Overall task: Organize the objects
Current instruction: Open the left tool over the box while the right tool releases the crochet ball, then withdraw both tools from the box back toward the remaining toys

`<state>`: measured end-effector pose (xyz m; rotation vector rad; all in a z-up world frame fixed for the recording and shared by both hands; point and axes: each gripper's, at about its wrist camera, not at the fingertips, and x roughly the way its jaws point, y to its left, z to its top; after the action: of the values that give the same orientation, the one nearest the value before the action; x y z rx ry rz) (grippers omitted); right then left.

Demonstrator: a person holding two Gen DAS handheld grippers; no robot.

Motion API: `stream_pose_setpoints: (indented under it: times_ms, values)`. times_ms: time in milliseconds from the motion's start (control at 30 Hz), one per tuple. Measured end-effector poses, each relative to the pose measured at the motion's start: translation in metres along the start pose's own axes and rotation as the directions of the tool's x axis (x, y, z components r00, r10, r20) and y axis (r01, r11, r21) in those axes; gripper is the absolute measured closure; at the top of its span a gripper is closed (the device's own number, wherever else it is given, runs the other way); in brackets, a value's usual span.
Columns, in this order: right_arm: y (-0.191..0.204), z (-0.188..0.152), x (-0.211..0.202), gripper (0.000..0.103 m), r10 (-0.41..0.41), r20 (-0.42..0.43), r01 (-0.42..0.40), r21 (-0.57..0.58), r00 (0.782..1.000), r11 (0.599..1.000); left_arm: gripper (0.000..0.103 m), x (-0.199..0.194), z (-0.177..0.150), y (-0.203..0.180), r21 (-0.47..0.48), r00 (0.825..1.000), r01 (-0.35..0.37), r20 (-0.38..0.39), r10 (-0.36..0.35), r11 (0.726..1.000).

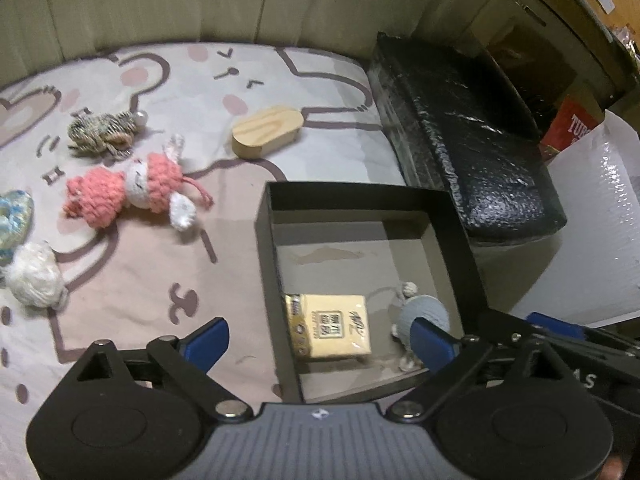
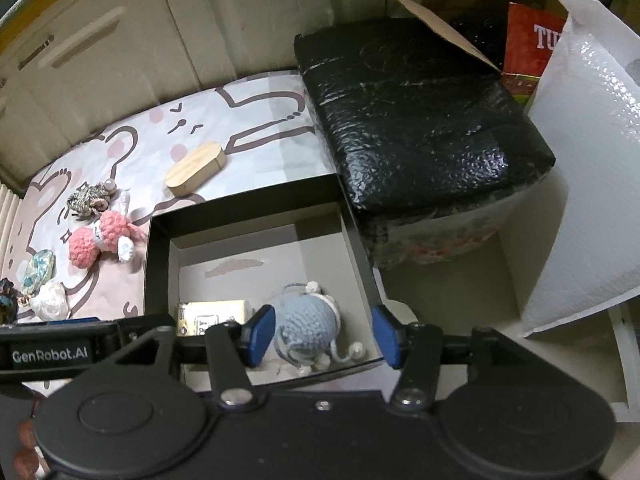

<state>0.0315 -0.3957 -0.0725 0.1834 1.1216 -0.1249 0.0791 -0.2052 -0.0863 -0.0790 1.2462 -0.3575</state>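
In the left wrist view, the left gripper (image 1: 320, 340) hangs low in the frame with its jaws wide apart and nothing between them, over the black box (image 1: 264, 264) at centre right. Two things already lie inside: one yellow packet (image 1: 332, 326) and one blue crochet toy (image 1: 424, 314). Left on the patterned sheet (image 1: 140, 320) are five: one wooden block (image 1: 267, 131) at upper centre, one pink crochet doll (image 1: 128, 188), one grey tassel bundle (image 1: 105, 133), one blue heart (image 1: 12, 220) and one white pompom (image 1: 34, 280) at far left. In the right wrist view, the right gripper (image 2: 323, 336) stands with jaws apart, empty, above that toy. By my judgement, sorting is under halfway.
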Motion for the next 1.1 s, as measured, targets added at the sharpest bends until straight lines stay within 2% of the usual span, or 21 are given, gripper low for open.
stream_pose_setpoints:
  times_ms: [467, 700, 833, 933, 1100]
  values:
    - [0.001, 0.0, -0.019, 0.023, -0.018, 0.071, 0.017, 0.019, 0.997, 1.0, 0.003, -0.021, -0.002, 0.011, 0.018, 0.991, -0.101, 0.094, 0.099, 0.995]
    - [0.01, 0.0, -0.027, 0.017, -0.038, 0.1, 0.037, 0.013, 0.994, 0.999, 0.0, -0.03, -0.005, 0.019, 0.016, 0.986, -0.12, 0.115, 0.118, 0.993]
    - [0.011, -0.001, -0.031, 0.005, -0.049, 0.112, 0.047, 0.024, 0.992, 0.999, 0.0, -0.034, -0.007, 0.025, 0.008, 0.984, -0.132, 0.121, 0.13, 0.991]
    - [0.011, -0.001, -0.032, 0.001, -0.065, 0.114, 0.06, 0.041, 0.991, 0.997, 0.0, -0.037, -0.008, 0.029, 0.001, 0.981, -0.142, 0.131, 0.14, 0.99]
    - [0.011, -0.002, -0.033, 0.0, -0.074, 0.133, 0.065, 0.068, 0.988, 0.996, 0.0, -0.043, -0.008, 0.037, -0.011, 0.976, -0.152, 0.153, 0.152, 0.988]
